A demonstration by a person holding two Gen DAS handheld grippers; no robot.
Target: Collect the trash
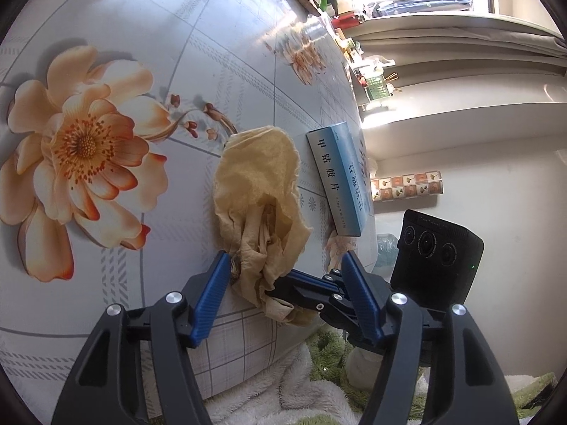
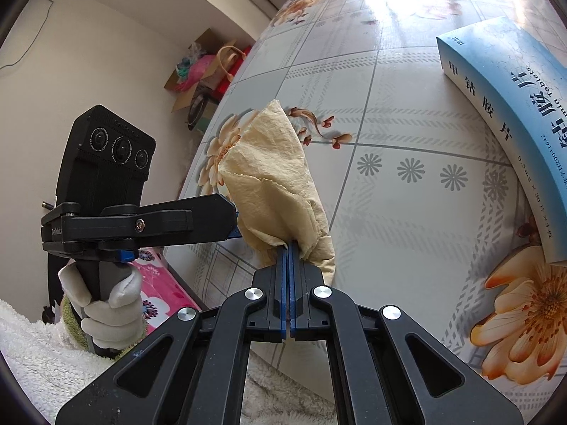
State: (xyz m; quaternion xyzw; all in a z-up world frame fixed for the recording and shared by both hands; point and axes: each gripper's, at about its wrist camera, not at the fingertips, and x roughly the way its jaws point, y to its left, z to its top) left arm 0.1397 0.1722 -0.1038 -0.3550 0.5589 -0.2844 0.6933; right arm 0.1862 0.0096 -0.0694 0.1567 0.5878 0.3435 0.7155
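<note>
Where the crumpled yellowish tissue [image 2: 280, 184] meets the table [image 2: 407, 124] near its edge, the right tool [image 2: 287, 248] has its blue jaws clenched on the wad's near end. The right wrist view shows this pinch plainly, with the paper rising away from the tips to a loose point. It also shows the gloved left hand [image 2: 113, 304] holding the left tool's handle off the table's edge, beside a pink flowered surface below.

The left wrist view gives what the other cannot: the left tool [image 1: 287, 258] stands spread, its blue fingers [image 1: 212, 283] on either side of the tissue's [image 1: 262, 191] gathered end. One finger lies just beside the paper; whether it touches cannot be told. The right tool [image 1: 283, 285] comes in across, between those fingers, from the table's edge.

The tissue's long axis runs from the gathered, pinched end by the edge toward the table's middle, its broad, flatter end pointing inward.

A light blue medicine box [image 1: 338, 180] lies just beside the tissue, roughly parallel to it and close to the table's edge. On the tissue's other side the flowered tablecloth is open. Clutter sits at the table's far end [image 1: 340, 10].
</note>
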